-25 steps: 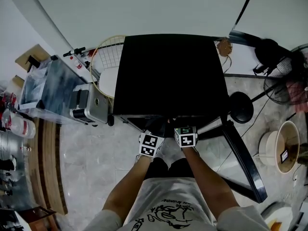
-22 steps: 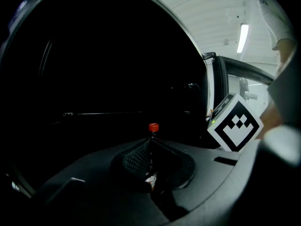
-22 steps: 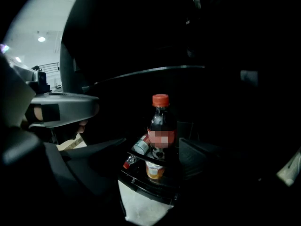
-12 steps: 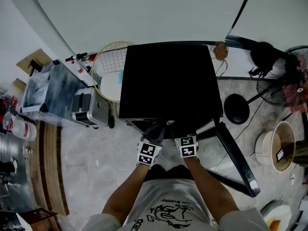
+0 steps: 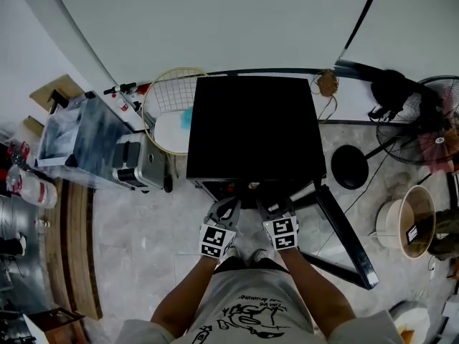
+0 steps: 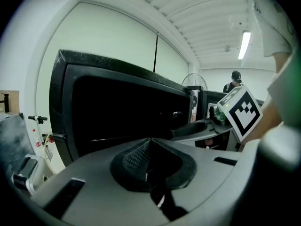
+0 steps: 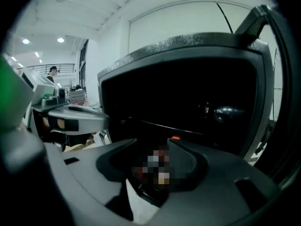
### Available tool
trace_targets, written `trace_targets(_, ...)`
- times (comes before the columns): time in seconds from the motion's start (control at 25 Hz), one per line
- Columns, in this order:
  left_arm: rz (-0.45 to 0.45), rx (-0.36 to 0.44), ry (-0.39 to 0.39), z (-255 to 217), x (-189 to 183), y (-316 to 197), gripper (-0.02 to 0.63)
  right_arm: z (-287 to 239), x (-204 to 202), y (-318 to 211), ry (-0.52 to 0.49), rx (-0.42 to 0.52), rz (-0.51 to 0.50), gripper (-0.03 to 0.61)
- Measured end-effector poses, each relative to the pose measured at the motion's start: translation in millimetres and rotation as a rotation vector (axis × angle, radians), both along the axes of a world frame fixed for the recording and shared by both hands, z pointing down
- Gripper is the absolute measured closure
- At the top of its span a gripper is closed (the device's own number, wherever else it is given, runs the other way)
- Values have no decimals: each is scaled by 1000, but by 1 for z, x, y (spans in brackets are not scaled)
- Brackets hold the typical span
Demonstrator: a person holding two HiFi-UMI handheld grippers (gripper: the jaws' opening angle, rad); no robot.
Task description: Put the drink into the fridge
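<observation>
Drink (image 7: 154, 167) — seen only in the right gripper view, sitting between the two jaws of the right claw (image 7: 153, 142). Its middle is covered by a blurred patch. A dark lower part is seen beneath that, and a small red spot at the top, by the right-hand jaw tip. The jaws stand partly apart and have just been closing. The gap between them is filled by the drink, so the claw is read as clamped on it. The drink is held out in front of the fridge (image 5: 251, 127), not inside it: the dark compartment with one thin shelf line is seen behind it.

Jaws of the left claw (image 6: 149, 142) are brought together, with nothing between them. The two claws are held side by side, both pointed at the fridge front. The marker cube (image 6: 244, 112) of the right claw is seen at the right of the left gripper view.

Head view: the fridge is noted as a black box, its door (image 5: 344, 235) swung open on the right and reaching toward the person. Both claws are held just short of the fridge's front edge, over the pale stone floor (image 5: 136, 228). A round wire basket (image 5: 166, 95) and a silver box (image 5: 140, 165) are noted left of the fridge — a fan (image 5: 430, 117) well to its right.
</observation>
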State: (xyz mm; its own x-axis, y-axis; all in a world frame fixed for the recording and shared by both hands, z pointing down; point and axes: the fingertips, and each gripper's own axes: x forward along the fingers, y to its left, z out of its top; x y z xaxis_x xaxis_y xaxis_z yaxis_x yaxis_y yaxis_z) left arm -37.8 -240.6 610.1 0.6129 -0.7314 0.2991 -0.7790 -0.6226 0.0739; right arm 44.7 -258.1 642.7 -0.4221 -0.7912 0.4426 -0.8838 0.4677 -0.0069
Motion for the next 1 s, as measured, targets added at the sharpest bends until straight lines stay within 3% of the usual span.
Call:
trace_targets(0.4,16,62,41,-59,5,23,594,-72,-13,31,-53,76,-73,484)
trace_targets(0.72,24,135,117,-121,3,45,594,-131,-17,57,-104,131,-135,549)
trace_targets(1.0,33,172,153,-166,-6,61,594,-187,-5,73,-148,189,-158,558)
